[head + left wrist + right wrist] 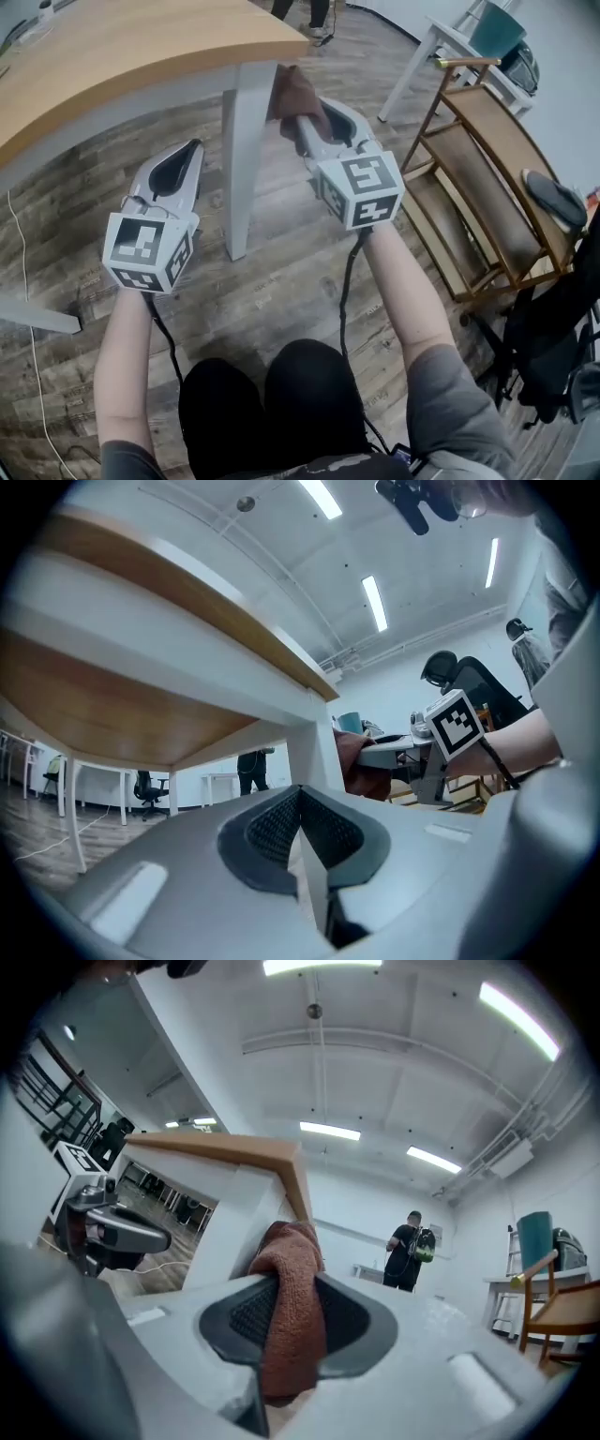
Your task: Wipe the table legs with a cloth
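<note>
Rust-brown cloth [296, 94] is pinched in the right gripper [302, 120], whose jaws are clamped on a fold of it. The rest of the cloth bunches up above the pads. The bunched part lies against the upper end of the white table leg [246, 159], just under the corner of the wooden tabletop [112, 56]. The left gripper [186, 155] hangs on the leg's other side, lower down, near it but apart from it. Its jaws are drawn together with nothing between them. A wooden chair [478, 187] stands off to the right on the plank floor [281, 272].
</note>
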`<state>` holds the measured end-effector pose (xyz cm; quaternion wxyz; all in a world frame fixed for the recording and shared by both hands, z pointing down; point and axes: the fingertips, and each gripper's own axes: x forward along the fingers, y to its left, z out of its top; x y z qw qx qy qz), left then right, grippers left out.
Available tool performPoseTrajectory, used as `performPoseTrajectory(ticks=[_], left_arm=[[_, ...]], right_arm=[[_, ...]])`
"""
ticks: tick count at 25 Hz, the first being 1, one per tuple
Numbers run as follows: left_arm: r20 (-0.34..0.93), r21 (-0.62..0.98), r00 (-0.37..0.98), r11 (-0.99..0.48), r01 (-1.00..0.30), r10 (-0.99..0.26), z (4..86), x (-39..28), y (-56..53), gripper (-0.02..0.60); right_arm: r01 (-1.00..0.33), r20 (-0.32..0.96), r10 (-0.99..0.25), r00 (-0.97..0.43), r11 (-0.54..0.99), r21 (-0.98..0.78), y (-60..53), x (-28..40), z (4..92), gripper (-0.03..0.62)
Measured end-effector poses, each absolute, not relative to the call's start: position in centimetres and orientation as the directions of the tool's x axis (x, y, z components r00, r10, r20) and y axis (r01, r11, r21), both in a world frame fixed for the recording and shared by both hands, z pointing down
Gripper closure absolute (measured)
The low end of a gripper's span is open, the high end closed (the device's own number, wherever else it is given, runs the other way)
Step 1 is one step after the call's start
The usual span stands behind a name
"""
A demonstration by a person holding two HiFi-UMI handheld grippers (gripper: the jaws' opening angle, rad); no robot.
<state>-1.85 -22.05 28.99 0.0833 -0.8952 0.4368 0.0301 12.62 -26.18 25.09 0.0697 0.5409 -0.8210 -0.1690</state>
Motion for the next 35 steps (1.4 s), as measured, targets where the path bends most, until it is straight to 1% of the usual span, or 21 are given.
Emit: performPoseTrajectory(ticks=[2, 4, 10, 14, 21, 26, 31, 35], left_arm=[[-0.144, -0.137, 0.61, -0.595, -0.792, -0.779, 27.4, -1.9, -22.1, 0.563], [-0.17, -0.141, 0.595, -0.578, -0.804, -0.786, 26.3, -2.2, -22.1, 0.563], [-0.113, -0.142, 0.597, -0.582, -0.801, -0.794, 29.5, -2.0, -21.9, 0.563], [-0.083, -0.119, 0.575, -0.565, -0.817, -0.814, 33.3, -2.5, -21.9, 0.563], [0.018, -0.048, 0.554, -0.554, -0.831, -0.832, 43.3, -3.3, -22.2, 0.563], [0.067, -0.001, 0.53, -0.531, -0.847, -0.846, 49.4, -4.5, -22.5, 0.563], [0.118, 0.028, 0.52, -0.52, -0.854, -0.846, 54.9, -4.0, -22.9, 0.563], [0.173, 0.022, 0.531, -0.536, -0.844, -0.829, 58.8, -3.1, -22.6, 0.563]], right_arm=[[-0.87, -0.108, -0.905, -0.412, 0.355, 0.343, -26.1, 12.4, 23.1, 0.511], [-0.866, -0.117, -0.898, -0.424, 0.364, 0.344, -25.8, 12.0, 22.4, 0.511], [-0.851, -0.055, -0.899, -0.434, 0.389, 0.353, -25.5, 11.7, 26.3, 0.511], [-0.846, 0.009, -0.901, -0.433, 0.411, 0.339, -25.4, 11.6, 31.2, 0.511], [-0.836, 0.134, -0.887, -0.442, 0.461, 0.297, -25.5, 11.0, 41.5, 0.511], [-0.827, 0.222, -0.873, -0.434, 0.484, 0.285, -25.8, 10.9, 49.5, 0.511], [-0.811, 0.349, -0.836, -0.422, 0.521, 0.266, -25.9, 10.7, 57.4, 0.511], [-0.797, 0.436, -0.799, -0.414, 0.55, 0.251, -26.0, 9.9, 63.1, 0.51]])
